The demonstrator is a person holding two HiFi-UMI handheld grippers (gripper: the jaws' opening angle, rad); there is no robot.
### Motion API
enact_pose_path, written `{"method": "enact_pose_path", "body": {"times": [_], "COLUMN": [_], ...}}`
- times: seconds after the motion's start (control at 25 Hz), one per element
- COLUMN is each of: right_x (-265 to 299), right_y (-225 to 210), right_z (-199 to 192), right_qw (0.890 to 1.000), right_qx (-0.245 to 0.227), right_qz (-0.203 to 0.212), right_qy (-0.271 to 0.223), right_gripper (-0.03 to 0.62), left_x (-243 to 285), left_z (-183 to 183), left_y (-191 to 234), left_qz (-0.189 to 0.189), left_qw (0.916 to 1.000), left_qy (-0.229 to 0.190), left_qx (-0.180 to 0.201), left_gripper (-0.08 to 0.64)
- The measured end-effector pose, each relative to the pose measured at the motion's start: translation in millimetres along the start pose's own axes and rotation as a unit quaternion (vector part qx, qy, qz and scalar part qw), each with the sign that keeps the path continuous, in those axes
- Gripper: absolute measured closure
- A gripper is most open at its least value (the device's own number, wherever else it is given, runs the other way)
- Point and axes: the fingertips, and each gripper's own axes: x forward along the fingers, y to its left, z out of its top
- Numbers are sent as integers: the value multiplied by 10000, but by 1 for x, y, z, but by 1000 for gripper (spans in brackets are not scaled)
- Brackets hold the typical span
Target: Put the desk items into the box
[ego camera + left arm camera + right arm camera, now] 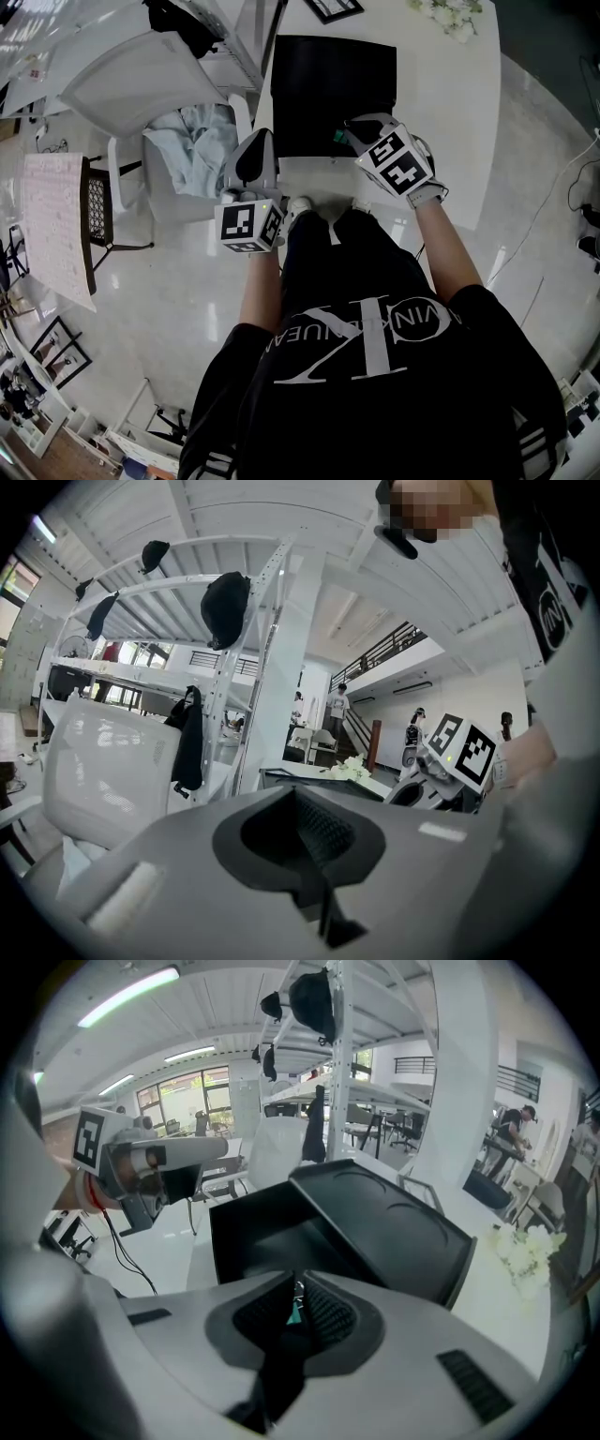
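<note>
The box (323, 89) sits on the table (450, 103) at twelve o'clock, near its front edge. Flowers (450, 14) lie on the table beyond it at one o'clock, and a picture frame (333, 7) lies at the far edge at twelve. The right tongs (349, 131) hang at the box's five o'clock corner with a small item (296, 1312) between them. The left tongs (256, 148) are off the table at the box's seven o'clock. A chair (141, 84) stands at ten o'clock, with a cloth (192, 141) on its seat.
</note>
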Motion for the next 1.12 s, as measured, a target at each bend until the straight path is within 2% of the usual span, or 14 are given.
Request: {"method": "enact_pose_path", "body": {"times": [0.52, 0.8, 1.12], "right_x": [-14, -34, -62], "right_y": [-10, -25, -49], "right_z": [1, 12, 21], "right_qw": [9991, 9937, 9799], "right_qx": [300, 566, 1006], "right_qz": [-186, -499, -902], "right_qy": [-255, -826, -1466], "right_gripper": [572, 572, 574], "left_x": [7, 12, 20], "left_z": [6, 12, 23], "left_y": [-5, -7, -12], "left_qz": [-141, -193, -270], "left_qw": [9999, 9997, 9993], "left_qy": [-24, -70, -135], "left_qx": [52, 122, 215], "left_gripper": [565, 565, 565]}}
